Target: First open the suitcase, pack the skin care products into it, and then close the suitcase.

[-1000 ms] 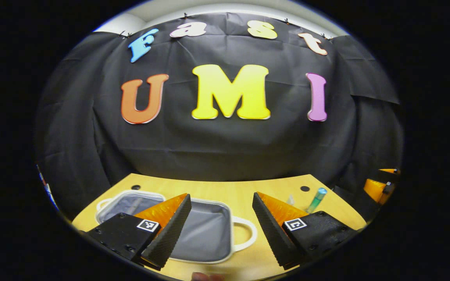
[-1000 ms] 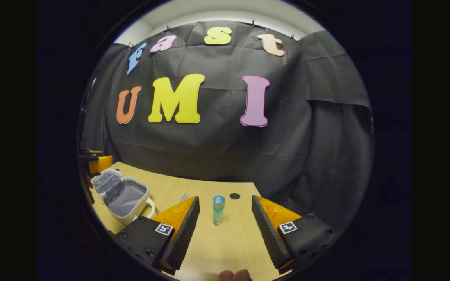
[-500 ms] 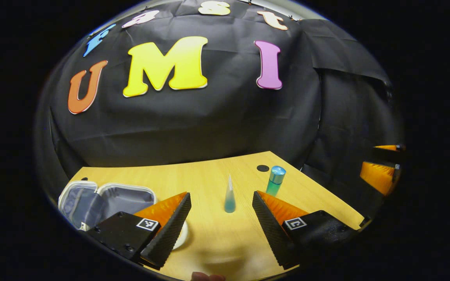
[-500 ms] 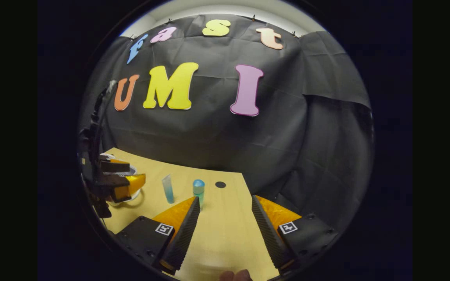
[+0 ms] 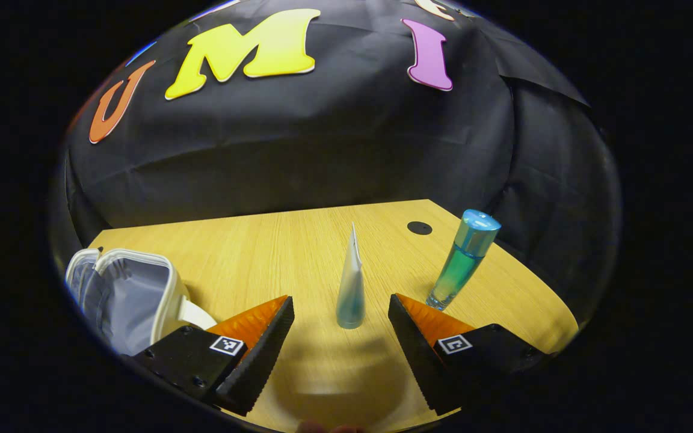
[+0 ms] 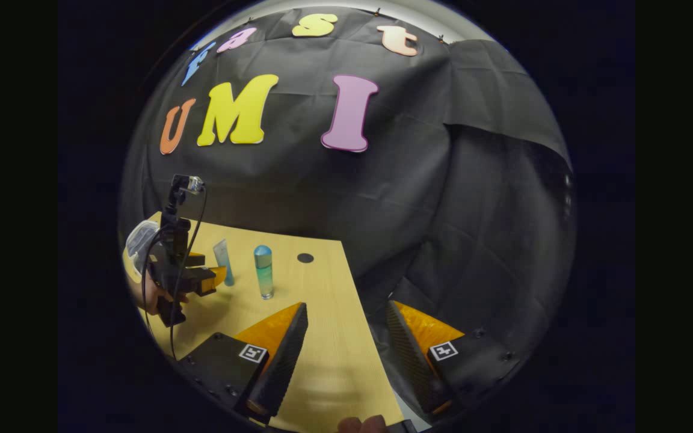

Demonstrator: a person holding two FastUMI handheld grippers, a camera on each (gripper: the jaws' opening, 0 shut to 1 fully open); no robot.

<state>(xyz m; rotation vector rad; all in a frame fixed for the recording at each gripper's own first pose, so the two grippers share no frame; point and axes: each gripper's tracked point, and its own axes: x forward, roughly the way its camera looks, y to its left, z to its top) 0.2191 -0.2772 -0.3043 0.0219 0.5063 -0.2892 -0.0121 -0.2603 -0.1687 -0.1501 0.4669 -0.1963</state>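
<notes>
Along the far side of the wooden table (image 5: pixel 298 252) the black cloth wall (image 5: pixel 298 144) drops right to the edge, and at the right the tabletop is cut at a slant, so I have open wood only toward the middle and near side. From the left gripper view my left gripper (image 5: pixel 340 325) stands spread wide, holding nothing, with the tube (image 5: pixel 351 288) upright on its cap just ahead of the gap between the fingers, not touching either one. The blue-green bottle (image 5: pixel 461 264) stands upright to the tube's right, apart from it, near the slanted edge and a small dark hole (image 5: pixel 419 228) in the wood. The suitcase (image 5: pixel 124 294) lies open at the left, partly behind my left finger and cut off by the view's rim, so I cannot make out its whole shape (its grey lining shows). From the right gripper view my right gripper (image 6: pixel 346 355) is also spread and empty, hanging over the table's right edge, one finger above wood and the other past it. Farther off there I see the left gripper (image 6: pixel 202 279) in a hand (image 6: pixel 148 294) beside the tube (image 6: pixel 222 262), the bottle (image 6: pixel 263 270) a little nearer me; the suitcase (image 6: pixel 137 240) is mostly hidden behind that gripper.
</notes>
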